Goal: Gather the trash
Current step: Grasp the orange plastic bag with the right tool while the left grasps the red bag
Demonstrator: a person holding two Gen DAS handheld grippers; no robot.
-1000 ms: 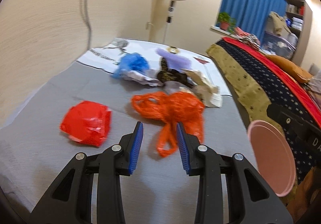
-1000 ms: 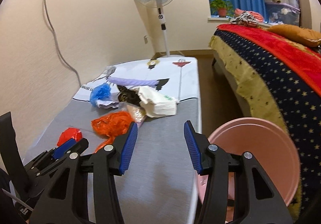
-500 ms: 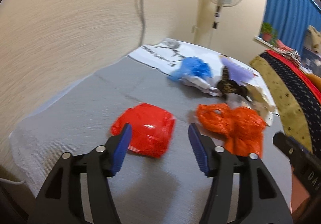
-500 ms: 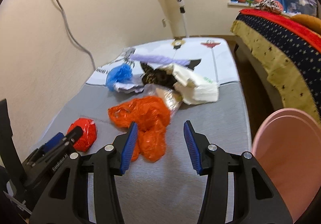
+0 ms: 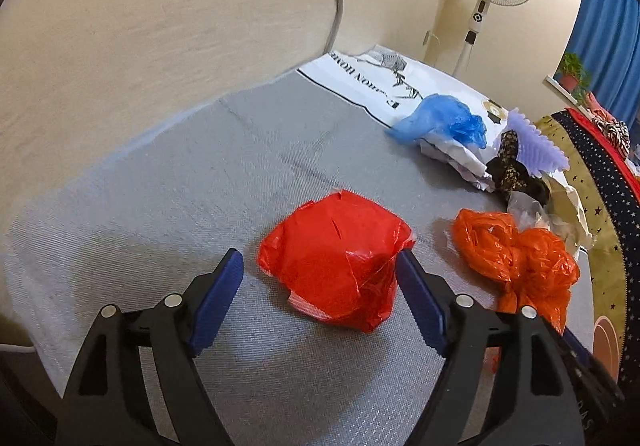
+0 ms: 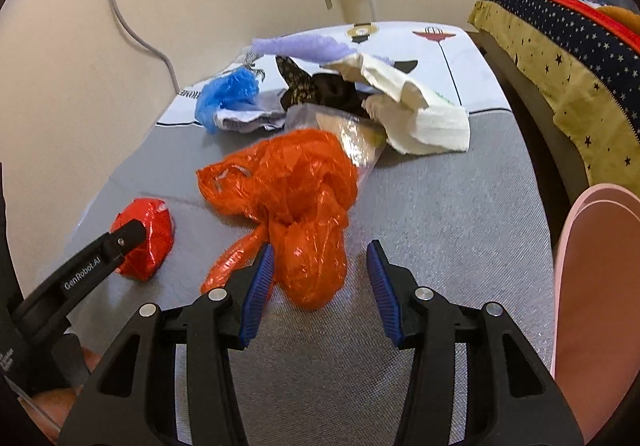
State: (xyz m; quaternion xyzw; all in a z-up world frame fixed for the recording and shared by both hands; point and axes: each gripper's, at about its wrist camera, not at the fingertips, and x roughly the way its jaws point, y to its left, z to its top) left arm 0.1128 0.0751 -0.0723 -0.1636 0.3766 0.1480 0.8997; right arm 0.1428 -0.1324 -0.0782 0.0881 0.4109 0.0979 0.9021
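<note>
Grey woven bedding (image 5: 168, 182) carries, nearest, the left gripper (image 5: 320, 298) opening around a crumpled red plastic wrapper (image 5: 336, 254), unpinched, and the right gripper (image 6: 320, 278) half-open, empty, by a knotted orange plastic bag (image 6: 288, 198), both probably light, slippery, best pinched mid-bunch.

Left gripper (image 5: 320, 278) angled downward, fingers opening wide, right gripper (image 6: 320, 270) angled downward, fingers half-spread

Left side: bare grey mattress (image 5: 168, 182) beside the wall (image 5: 160, 26).
Far end: blocked by heaped trash (image 6: 360, 98).
Right: pink bin (image 6: 600, 286) is met.
</note>
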